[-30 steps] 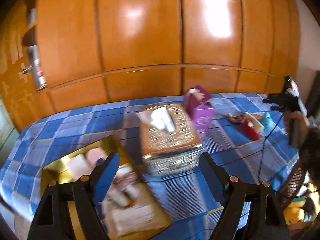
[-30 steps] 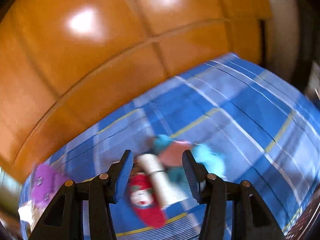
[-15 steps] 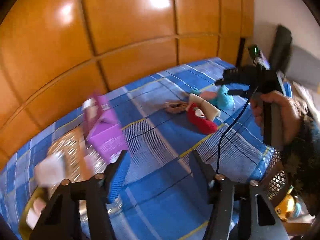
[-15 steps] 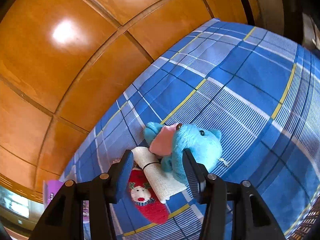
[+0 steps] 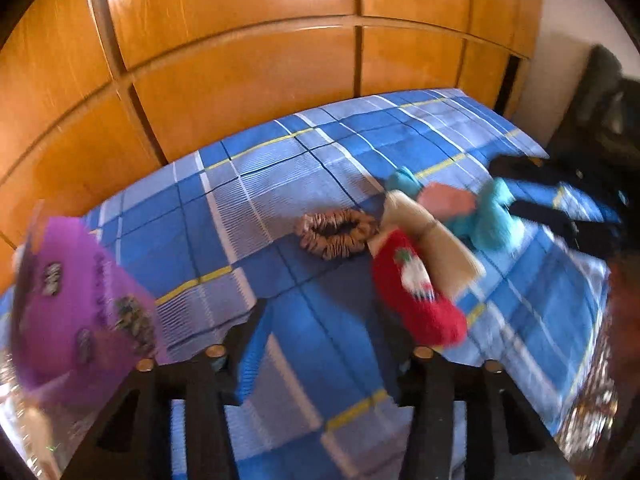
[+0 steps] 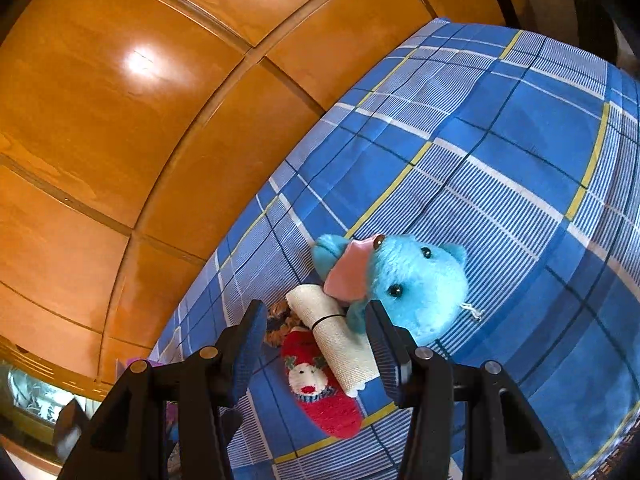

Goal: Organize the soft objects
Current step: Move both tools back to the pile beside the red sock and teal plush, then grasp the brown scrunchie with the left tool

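A blue plush elephant (image 6: 416,284) with pink ears lies on the blue plaid cloth (image 6: 500,168). Against it lie a cream rolled cloth (image 6: 340,344), a red Christmas sock (image 6: 320,396) and a striped scrunchie (image 5: 336,232). The same pile shows in the left wrist view: elephant (image 5: 484,216), roll (image 5: 432,248), sock (image 5: 416,292). My right gripper (image 6: 316,344) is open and empty, just above the roll and sock. My left gripper (image 5: 332,344) is open and empty, short of the sock. The right gripper's black body (image 5: 568,208) sits beside the elephant.
A purple box (image 5: 76,308) stands at the left with a shiny tissue box edge (image 5: 16,400) below it. Orange wooden cabinet panels (image 5: 240,60) rise behind the table. A wicker basket rim (image 5: 592,412) shows at the right edge.
My left gripper has swung right, from the tissue box and gold tray toward the pile of soft toys. My right gripper has closed in on the elephant and roll.
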Motion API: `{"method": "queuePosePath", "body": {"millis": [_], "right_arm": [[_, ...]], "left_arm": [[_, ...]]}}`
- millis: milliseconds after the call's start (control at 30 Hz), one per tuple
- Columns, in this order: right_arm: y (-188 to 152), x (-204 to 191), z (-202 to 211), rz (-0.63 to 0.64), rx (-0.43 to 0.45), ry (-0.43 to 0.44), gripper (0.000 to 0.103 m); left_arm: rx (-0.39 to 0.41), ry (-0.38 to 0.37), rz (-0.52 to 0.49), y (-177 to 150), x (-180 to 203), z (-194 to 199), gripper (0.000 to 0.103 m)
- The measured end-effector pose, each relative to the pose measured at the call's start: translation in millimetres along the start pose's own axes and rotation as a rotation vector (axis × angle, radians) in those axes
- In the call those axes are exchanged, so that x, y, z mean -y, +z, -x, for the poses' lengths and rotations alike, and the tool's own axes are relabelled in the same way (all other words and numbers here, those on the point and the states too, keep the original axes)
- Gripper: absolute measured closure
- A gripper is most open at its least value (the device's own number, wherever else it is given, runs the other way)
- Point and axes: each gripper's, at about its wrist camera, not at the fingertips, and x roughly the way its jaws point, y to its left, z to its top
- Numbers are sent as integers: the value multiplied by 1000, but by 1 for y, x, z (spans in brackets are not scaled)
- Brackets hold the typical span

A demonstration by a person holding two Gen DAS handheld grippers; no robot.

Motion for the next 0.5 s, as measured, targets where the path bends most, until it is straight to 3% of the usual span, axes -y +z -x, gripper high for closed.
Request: {"method": "queuePosePath", "body": {"millis": [67, 133, 233, 500], "right_arm": [[0, 0, -1, -5, -7, 18, 51], [0, 1, -1, -10, -14, 32, 51], [-1, 2, -3, -18, -32, 52, 51], [-3, -2, -8, -2, -55, 82, 51]], "left_arm": [[-4, -7, 18, 11, 3, -13, 43], [-14, -30, 41, 21, 5, -26, 30], [-13, -28, 67, 33, 9, -41, 22], [-73, 0, 76, 60, 11, -91, 22]]}}
